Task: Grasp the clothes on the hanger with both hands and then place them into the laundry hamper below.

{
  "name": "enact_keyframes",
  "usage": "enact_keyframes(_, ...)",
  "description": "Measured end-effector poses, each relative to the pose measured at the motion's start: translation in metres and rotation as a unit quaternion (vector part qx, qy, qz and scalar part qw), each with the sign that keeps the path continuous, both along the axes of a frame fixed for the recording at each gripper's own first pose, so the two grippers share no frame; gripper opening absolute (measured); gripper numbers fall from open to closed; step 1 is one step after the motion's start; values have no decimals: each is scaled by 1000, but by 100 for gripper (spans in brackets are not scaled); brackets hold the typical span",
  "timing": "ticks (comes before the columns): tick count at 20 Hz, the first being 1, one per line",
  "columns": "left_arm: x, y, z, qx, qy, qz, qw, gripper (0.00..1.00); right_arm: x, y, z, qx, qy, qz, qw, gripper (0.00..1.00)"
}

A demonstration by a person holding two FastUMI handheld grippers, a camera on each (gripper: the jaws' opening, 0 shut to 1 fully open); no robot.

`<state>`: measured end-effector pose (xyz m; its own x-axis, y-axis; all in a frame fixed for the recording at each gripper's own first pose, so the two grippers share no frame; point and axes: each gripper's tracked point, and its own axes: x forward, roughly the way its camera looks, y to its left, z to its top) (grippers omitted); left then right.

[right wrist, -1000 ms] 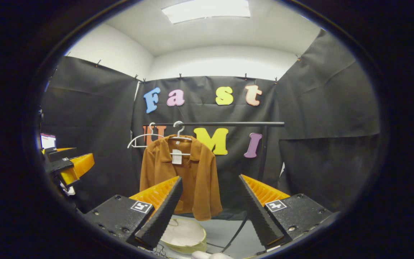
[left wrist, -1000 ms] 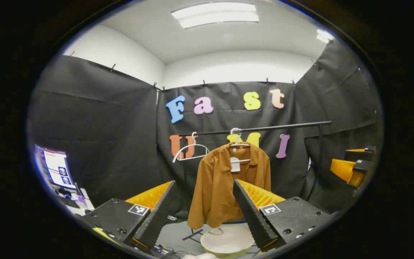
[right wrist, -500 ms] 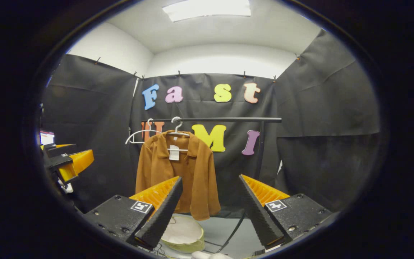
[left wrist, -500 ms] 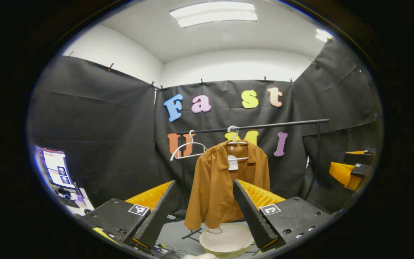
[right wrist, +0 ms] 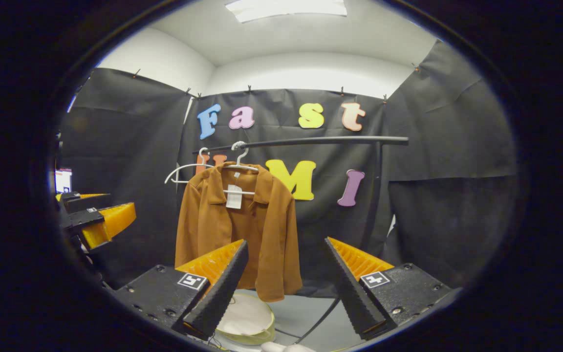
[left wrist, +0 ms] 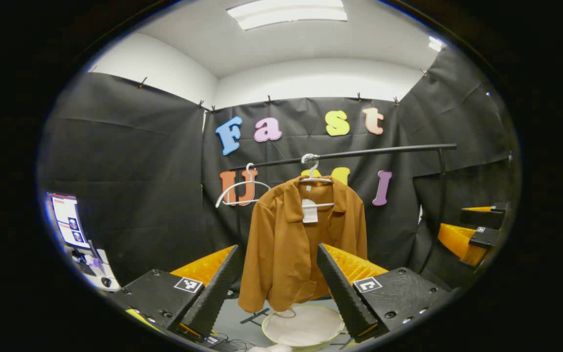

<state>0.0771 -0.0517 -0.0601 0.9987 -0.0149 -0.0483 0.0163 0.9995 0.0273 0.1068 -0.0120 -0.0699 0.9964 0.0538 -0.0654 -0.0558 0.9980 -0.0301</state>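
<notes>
Rust-brown collared fabric jacket [left wrist: 301, 244], plain, unpatterned. Small white paper tag [left wrist: 309, 213] at its collar. Two thin white wire hangers [left wrist: 239, 188] on the straight black metal rail [left wrist: 359, 153]. Round pale cream fabric hamper [left wrist: 303, 328]; grey floor [right wrist: 306, 313].

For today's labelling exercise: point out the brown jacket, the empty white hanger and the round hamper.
Brown long-sleeved jacket [left wrist: 289, 249]: left gripper view, front panel.
Empty white plastic hanger [left wrist: 235, 188]: left gripper view, curved left shoulder.
Round pale laundry hamper [left wrist: 303, 328]: left gripper view, inner lining.
</notes>
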Motion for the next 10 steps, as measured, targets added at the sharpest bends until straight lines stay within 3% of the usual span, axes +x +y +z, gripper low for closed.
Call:
enact_keyframes(6, 106, -41, -34, 3, 1, 2, 1000, 100, 132, 15, -36, 16, 21, 47, 999, 97)
enact_keyframes(10, 189, -50, -43, -4, -7, 27, 1000, 98, 207, 16, -46, 12, 26, 71, 997, 97)
